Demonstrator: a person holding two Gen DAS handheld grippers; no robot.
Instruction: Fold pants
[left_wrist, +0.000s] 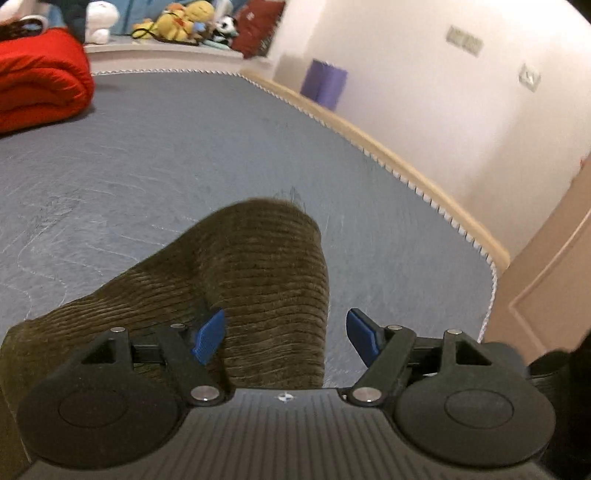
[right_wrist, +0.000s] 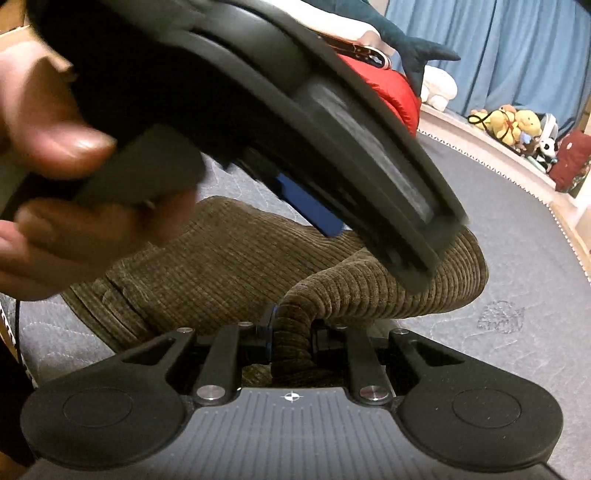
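Brown corduroy pants (left_wrist: 258, 266) on grey mattress (left_wrist: 166, 147), white wall (left_wrist: 406, 92) beyond.

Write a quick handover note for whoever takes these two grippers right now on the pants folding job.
Left gripper: open, holding nothing; its blue fingers hang just above the pants.
Right gripper: shut on a bunched ridge of the pants, which rises from the mattress there.
Pants: brown corduroy, lying in a thick rumpled bundle on the grey mattress, near its corner. A red quilt sits further up the mattress, apart from them.
Done: the layers look partly doubled over, though I cannot tell how many folds are in.
Left: probably carry the gripped edge across, lay it flat, release, then smooth and square the bundle.
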